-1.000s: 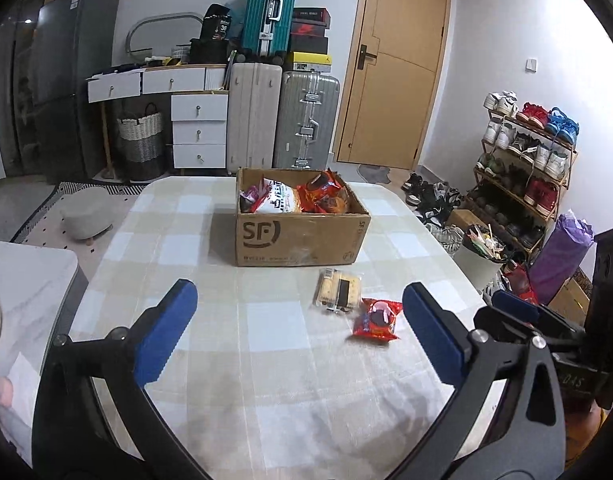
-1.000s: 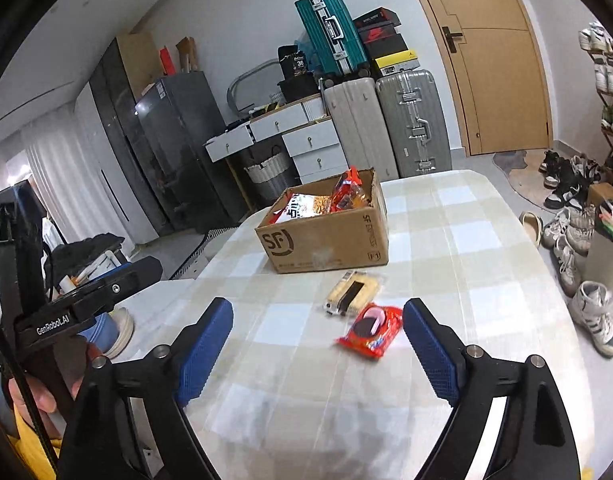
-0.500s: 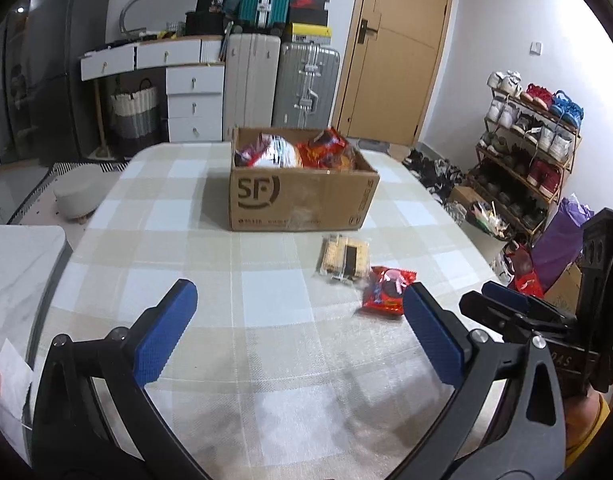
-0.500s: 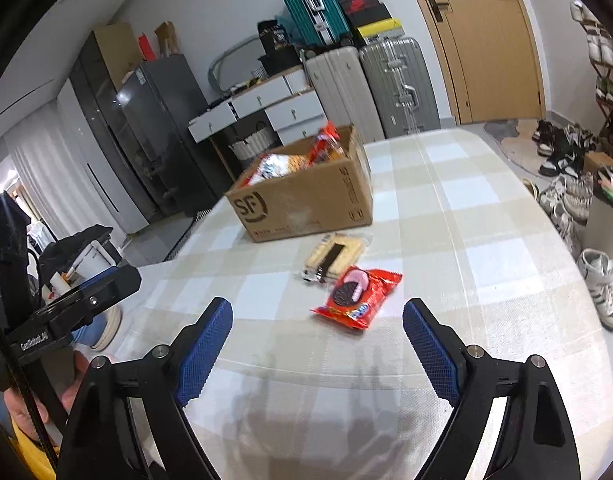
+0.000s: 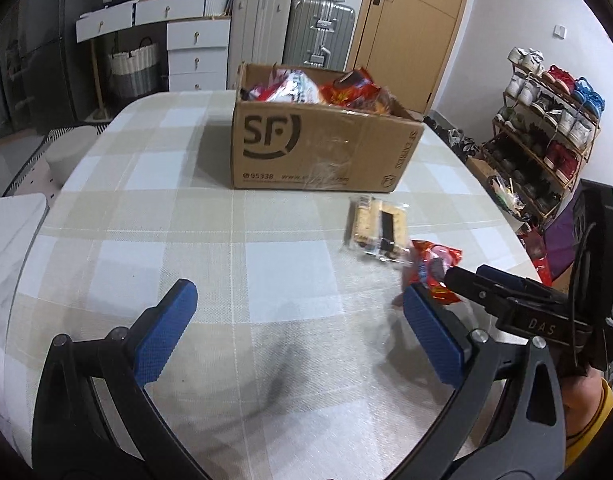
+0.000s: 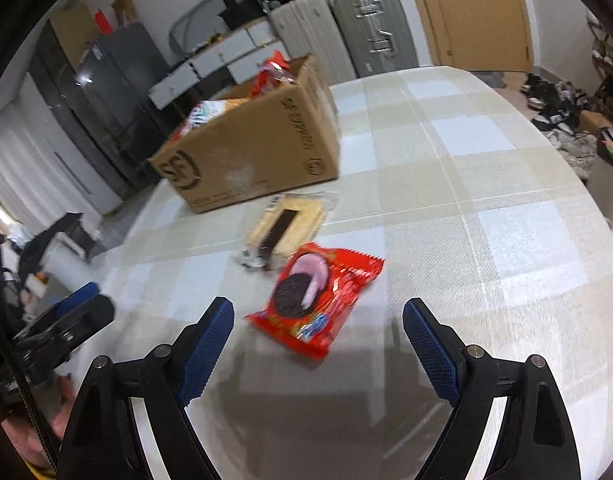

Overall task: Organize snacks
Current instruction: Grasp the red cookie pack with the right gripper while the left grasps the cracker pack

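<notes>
Your left gripper (image 5: 296, 328) hangs over bare checked tablecloth (image 5: 186, 216), jaws spread wide and holding nothing. Farther back stands the SF cardboard box (image 5: 310, 148), already full of snack bags. In front of it lies the clear-wrapped cracker pack (image 6: 284, 226) — touching or just beside the red cookie packet (image 6: 318, 300), which lies just ahead of your right gripper (image 6: 316, 338), jaws wide apart, gripping nothing.

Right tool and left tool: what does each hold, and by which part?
Nothing. The right tool and left tool are both open and empty; the red packet lies on the table.
</notes>
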`<state>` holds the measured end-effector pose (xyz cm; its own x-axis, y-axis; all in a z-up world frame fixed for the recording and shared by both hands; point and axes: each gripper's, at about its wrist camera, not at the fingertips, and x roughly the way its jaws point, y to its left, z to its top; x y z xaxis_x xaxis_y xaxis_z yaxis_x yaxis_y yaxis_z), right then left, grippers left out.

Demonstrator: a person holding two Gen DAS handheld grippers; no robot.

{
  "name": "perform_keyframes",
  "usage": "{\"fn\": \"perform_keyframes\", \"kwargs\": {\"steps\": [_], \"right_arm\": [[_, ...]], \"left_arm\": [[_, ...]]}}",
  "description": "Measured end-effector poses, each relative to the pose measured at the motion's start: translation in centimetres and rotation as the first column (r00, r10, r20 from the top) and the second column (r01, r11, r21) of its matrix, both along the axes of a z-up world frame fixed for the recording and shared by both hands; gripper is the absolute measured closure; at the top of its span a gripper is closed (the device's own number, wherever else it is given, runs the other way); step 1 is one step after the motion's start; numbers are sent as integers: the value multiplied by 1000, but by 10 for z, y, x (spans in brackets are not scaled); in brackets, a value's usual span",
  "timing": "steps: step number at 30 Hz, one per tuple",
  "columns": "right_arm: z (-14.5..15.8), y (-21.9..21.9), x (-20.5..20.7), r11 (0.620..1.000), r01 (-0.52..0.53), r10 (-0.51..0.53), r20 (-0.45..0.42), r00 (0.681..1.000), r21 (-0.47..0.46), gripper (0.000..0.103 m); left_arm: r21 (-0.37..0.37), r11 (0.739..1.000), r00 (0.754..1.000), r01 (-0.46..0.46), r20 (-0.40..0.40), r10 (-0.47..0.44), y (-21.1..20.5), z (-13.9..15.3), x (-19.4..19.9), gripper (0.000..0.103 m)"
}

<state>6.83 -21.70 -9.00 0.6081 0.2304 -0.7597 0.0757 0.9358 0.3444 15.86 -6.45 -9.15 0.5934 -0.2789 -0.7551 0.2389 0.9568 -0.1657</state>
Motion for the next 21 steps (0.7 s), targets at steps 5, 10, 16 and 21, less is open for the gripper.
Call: {"fn": "perform_keyframes", "kwargs": {"steps": [5,10,16,21], "right_arm": [[-13,13,21,999,-33,32,-42,999,-26,16],[-16,23,30,994,-45,41,-46,998,-98,29],[-18,32,29,976,-57,49,-44,998,-210,45],[-17,23,21,985,-54,51,-26,998,-167,52]], "left_arm": [[-7,1000,999,-14,-40,14,3,-16,15,1],[-9,1000,999,-20,-49,20,3,-24,18,1],[-7,1000,998,-17,-56,17,1,-28,18,1],[-10,1000,998,-23,-53,22,4,-26,14,1]]}}
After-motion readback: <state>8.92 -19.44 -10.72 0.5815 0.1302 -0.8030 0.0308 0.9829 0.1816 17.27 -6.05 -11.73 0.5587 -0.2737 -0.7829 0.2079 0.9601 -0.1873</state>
